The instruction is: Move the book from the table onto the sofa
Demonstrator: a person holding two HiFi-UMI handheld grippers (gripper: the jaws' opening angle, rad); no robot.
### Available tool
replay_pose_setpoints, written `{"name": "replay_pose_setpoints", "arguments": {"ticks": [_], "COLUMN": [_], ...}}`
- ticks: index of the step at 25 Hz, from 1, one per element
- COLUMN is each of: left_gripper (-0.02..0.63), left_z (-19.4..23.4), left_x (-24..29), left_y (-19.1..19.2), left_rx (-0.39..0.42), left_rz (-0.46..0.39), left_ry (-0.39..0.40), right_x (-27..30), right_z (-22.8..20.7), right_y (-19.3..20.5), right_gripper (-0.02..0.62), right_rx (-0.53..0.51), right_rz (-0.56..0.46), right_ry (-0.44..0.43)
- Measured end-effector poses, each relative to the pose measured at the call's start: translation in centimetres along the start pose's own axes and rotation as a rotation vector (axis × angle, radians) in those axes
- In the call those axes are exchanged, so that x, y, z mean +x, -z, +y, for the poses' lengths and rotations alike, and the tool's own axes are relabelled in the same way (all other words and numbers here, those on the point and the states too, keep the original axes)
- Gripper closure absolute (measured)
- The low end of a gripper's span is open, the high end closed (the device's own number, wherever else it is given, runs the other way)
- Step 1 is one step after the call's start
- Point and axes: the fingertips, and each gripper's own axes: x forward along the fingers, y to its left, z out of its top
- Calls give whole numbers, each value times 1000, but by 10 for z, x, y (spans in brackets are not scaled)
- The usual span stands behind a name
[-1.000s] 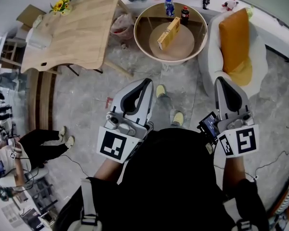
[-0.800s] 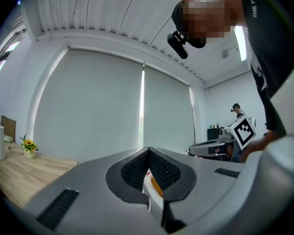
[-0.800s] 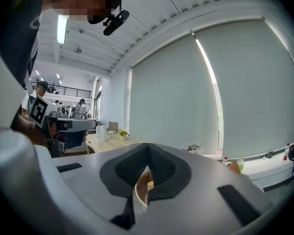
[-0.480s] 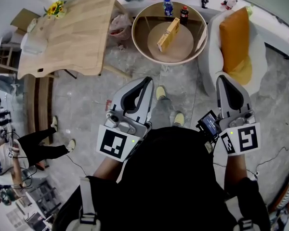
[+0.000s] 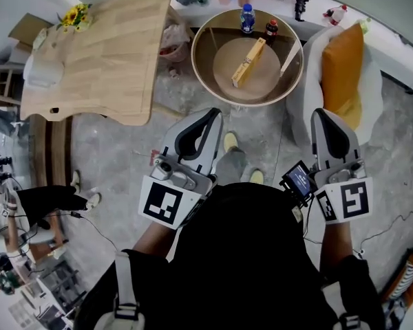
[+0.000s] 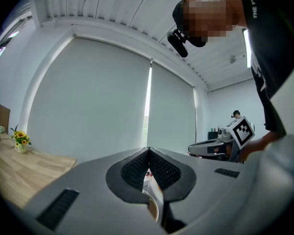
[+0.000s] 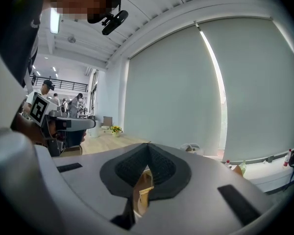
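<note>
Still approaching — book (image 5: 248, 62) untouched.
It lies on the round bench (image 5: 198, 53), nearer than before, sofa (image 5: 303, 95) just right; left gripper (image 5: 212, 113) and right gripper (image 5: 322, 113) jaws closed — holding nothing.

Big wooden tabletop (image 5: 100, 53) sits upper left, sunflowers (image 5: 72, 16) on its corner. Blue bottle (image 5: 246, 18) stands beside dark bottle (image 5: 270, 29) top center, orange cushion (image 5: 344, 67) upper right.

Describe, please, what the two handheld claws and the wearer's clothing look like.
Both the left claw and right claw are pale grey, tapering shells with black ribbed pads. Each carries a white cube printed with black square markers; the right one also has a small screen. The person wears a black top.
</note>
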Motion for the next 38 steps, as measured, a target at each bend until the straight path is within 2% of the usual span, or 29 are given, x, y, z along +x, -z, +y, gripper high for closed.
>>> {"name": "replay_pose_setpoints", "arguments": {"ticks": [19,29,38], "left_gripper": [603,603,603], "left_z": [97,115,111], "left_x": [44,53,69], "left_y": [-4,-5,-3], "left_rx": [-22,-11,-13], "left_rz": [-12,-26,-8], "left_ry": [35,52,85], "right_x": [96,112,108], "right_z": [-1,4,-5], "right_y": [-24,-31,-23], "right_gripper": [586,586,586], "right_rx": [-13,-15,5], "right_rz": [5,-24,1], "right_ry": [48,61,79]}}
